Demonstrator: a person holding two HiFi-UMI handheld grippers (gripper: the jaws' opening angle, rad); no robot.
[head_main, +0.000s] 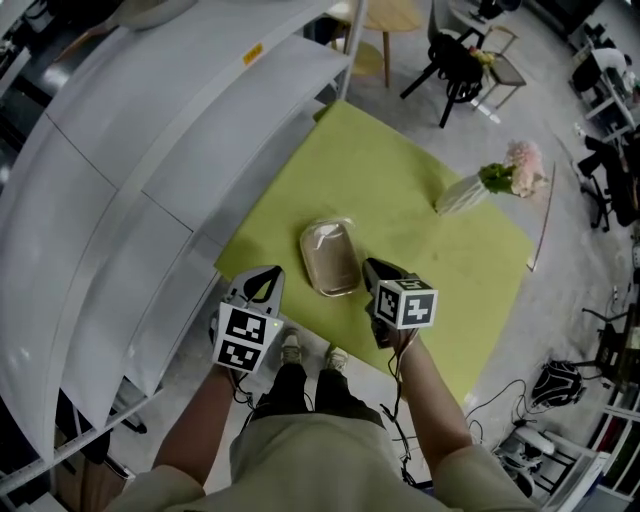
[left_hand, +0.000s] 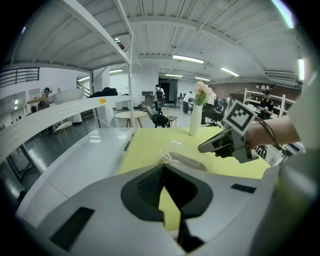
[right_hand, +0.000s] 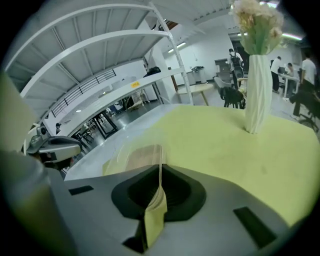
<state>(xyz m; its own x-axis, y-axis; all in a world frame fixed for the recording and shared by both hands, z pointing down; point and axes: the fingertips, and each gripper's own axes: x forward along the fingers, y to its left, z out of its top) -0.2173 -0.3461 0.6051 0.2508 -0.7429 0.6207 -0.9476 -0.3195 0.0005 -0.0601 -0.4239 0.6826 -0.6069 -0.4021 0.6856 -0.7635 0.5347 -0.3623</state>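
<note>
Box (head_main: 330, 257) sits flat on the green mat (head_main: 420, 170), clear lid over brown contents. It's not lifted, and not opened as far as the head view shows.

R gripper (head_main: 380, 275) is at the box's right side, touching it. In the right gripper view a thin clear edge runs straight into the jaws, which are closed on it. It looks like the box's lid rim, but w/ the wide-angle warp I can't say if it's rim or a loose flap. So a hold on the box seems made on that side.

L gripper (head_main: 260, 287) is just left of the box, near but apart. Its jaws are pressed almost together w/ nothing between them, only a sliver of mat showing through. It isn't on the box yet.

Vase (head_main: 462, 194) w/ flowers stands well beyond the box, off to its right, upright per the gripper views and apart from both grippers. White shelf (head_main: 150, 150) runs along to the left of the box, past the L gripper.

Progress, as a judgement: early. One side is gripped, the other gripper is free, and the box is in place on the mat w/ lid down. Any lifting, shifting or opening of the box is yet to come; none of it shows here.
</note>
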